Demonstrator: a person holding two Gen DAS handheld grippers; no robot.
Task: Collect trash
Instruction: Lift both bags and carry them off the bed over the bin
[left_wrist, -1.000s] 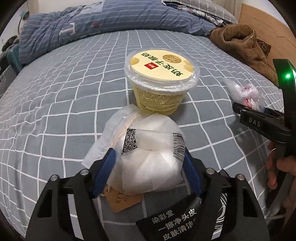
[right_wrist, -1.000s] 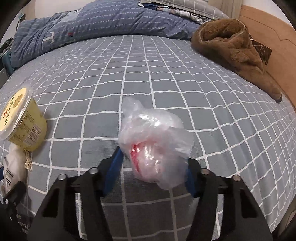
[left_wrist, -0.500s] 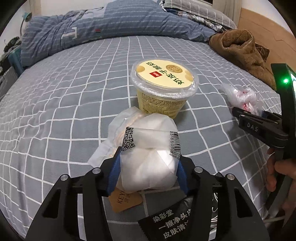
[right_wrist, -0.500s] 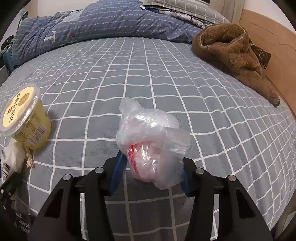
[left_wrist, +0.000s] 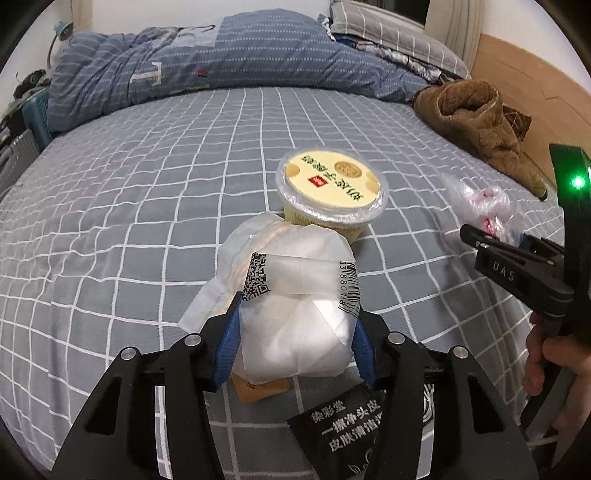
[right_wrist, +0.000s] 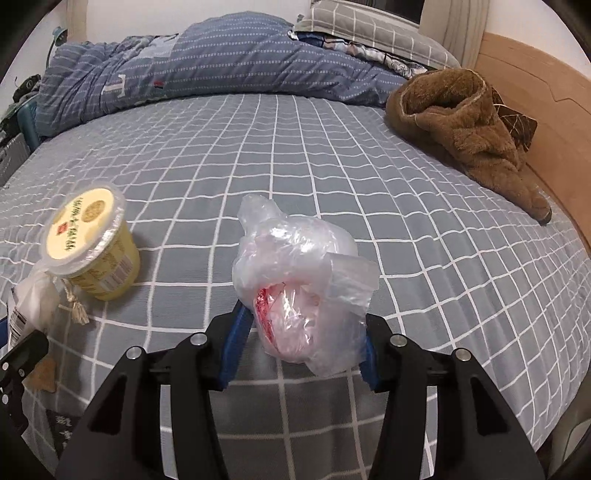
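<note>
Gripping a white paper wrapper (left_wrist: 295, 314) between its blue pads, the left gripper (left_wrist: 295, 332) is holding it above the grey checked bedsheet (left_wrist: 129, 221); both pads are pressing into the wrapper's sides. The wrapper is showing a square code and a barcode on its upper face. Just behind it, a yellow lidded cup (left_wrist: 330, 192) is sitting upright on the sheet, with the wrapper overlapping its near edge in the left wrist view. Below the wrapper, a brown card tag (left_wrist: 262, 389) and a black sachet (left_wrist: 340, 424) with white lettering are lying on the sheet, close to the gripper's frame.

The right gripper (right_wrist: 301, 332) is clamping a crumpled clear plastic bag (right_wrist: 299, 280) with something red and pink inside; its blue pads are pressing on both sides of the bag. In the right wrist view the cup (right_wrist: 92, 247) is standing well to the left of the bag, with a bit of frayed string (right_wrist: 75, 306) lying beside its base.

A brown fleece garment (right_wrist: 465, 129) is lying at the right edge of the bed, against the wooden headboard (right_wrist: 535, 110), well apart from the trash. A blue striped quilt (left_wrist: 221, 59) is bunched along the far side.
</note>
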